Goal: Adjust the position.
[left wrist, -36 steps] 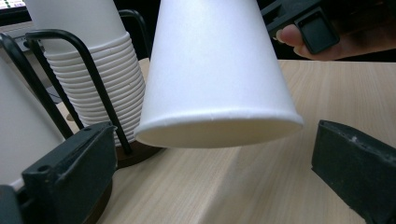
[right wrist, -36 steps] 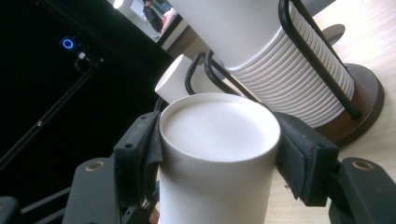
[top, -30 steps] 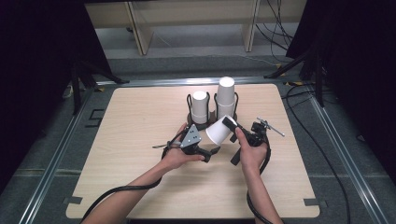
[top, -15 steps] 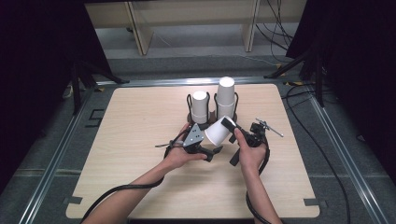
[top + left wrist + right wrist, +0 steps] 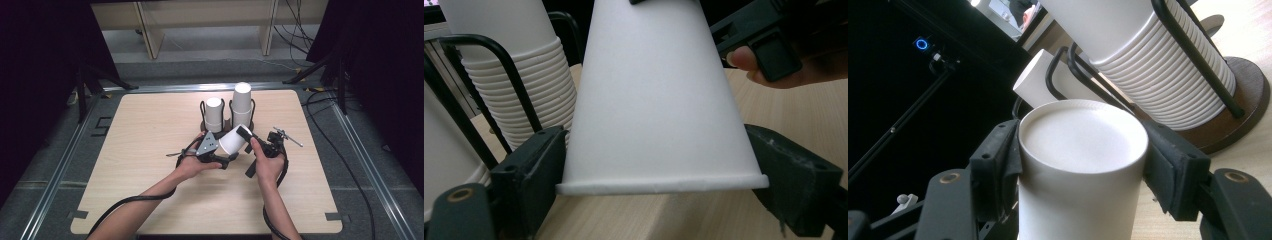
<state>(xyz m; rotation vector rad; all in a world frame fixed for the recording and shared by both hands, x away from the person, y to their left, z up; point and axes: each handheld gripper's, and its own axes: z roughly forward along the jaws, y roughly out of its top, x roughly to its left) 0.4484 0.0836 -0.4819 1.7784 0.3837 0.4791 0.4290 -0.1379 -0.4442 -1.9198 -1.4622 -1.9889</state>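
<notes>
left gripper [image 5: 220, 159]: now closer in, pinching paper cup [image 5: 233, 141] at its rim | right gripper [image 5: 243, 133]: clamped on its base | cup tilted, held above table [image 5: 150, 125], near stacks in holder [image 5: 226, 125] | likely handover or separating nested cups

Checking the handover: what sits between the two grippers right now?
A single white paper cup, in the high view: the left gripper pinches its rim end, the right gripper its base end.
</notes>
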